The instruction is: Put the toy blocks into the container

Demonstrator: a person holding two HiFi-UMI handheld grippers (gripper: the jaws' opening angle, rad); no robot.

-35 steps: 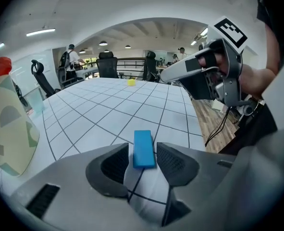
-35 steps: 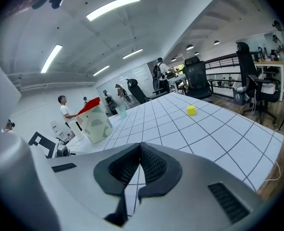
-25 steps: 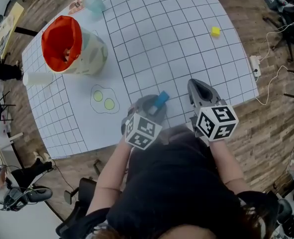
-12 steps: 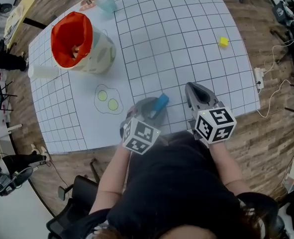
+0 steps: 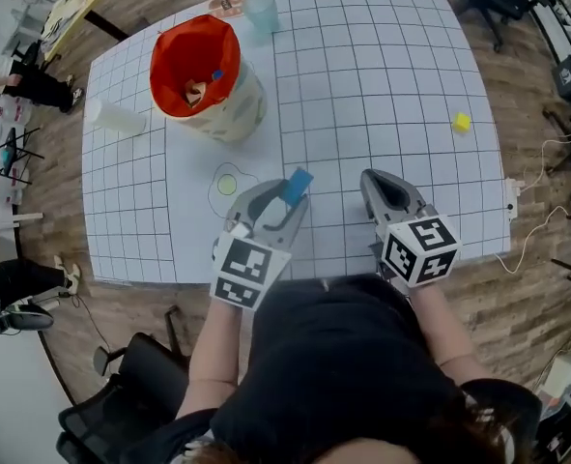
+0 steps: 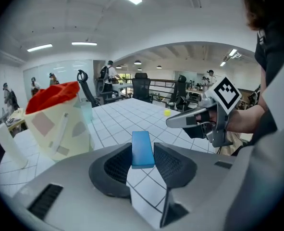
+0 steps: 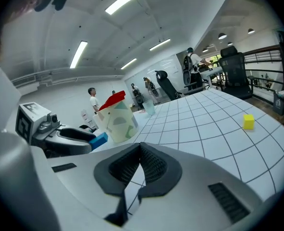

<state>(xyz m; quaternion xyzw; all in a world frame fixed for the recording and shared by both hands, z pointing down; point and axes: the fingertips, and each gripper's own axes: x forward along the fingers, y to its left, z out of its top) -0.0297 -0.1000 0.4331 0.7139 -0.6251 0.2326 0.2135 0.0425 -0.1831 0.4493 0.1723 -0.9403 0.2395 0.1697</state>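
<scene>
Two tools over the white gridded desk (image 5: pixel 382 66): left tool (image 5: pixel 283 201) clamped on a blue rectangular toy block (image 5: pixel 298 183); right tool (image 5: pixel 376 178) closed, empty.

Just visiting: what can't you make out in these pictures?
- What lies in the container: head view, pieces too small to name; gripper views show only its outer wall.
- Held end of the blue block: head view, under the left gripper.
- Near edge of the table: head view, behind the person's torso.
</scene>
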